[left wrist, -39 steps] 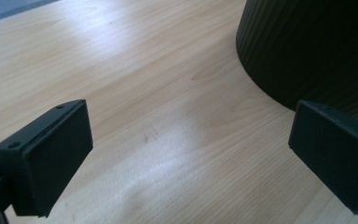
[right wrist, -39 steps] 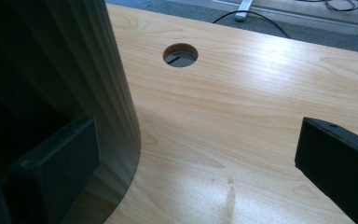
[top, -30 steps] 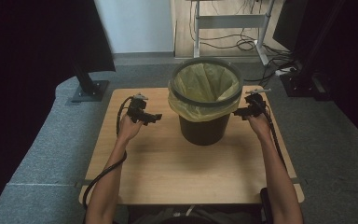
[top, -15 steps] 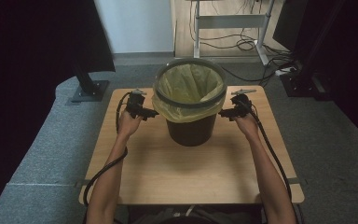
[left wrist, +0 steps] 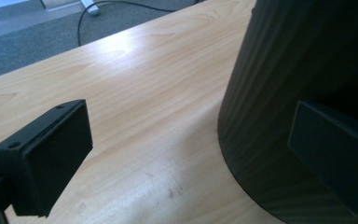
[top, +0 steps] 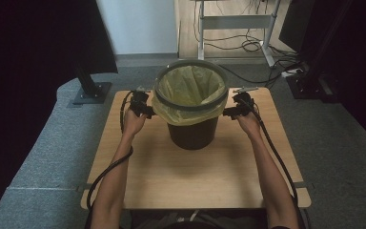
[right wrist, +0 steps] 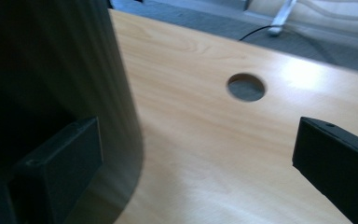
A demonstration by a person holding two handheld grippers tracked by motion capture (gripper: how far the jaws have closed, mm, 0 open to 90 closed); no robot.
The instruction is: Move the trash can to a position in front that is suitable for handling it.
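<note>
a: what does the bin point(top: 193, 129) look like?
b: black, ribbed, yellow bag point(top: 190, 88) folded over its rim, upright mid-table point(top: 181, 176).
a: the fingers?
b: both grippers, left point(top: 147, 112) and right point(top: 227, 112), spread wide, 1 at each side, grasping nothing.

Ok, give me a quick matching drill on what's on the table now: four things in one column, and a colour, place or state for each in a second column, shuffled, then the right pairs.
Things:
1. bin
2. bin liner
3. left claw
4. cable hole

Descriptions:
A. yellow, folded over the rim
B. open, at the bin's left side
C. black, standing upright near the middle of the table
D. round, cut through the wooden top

Pairs: 1-C, 2-A, 3-B, 4-D
</note>
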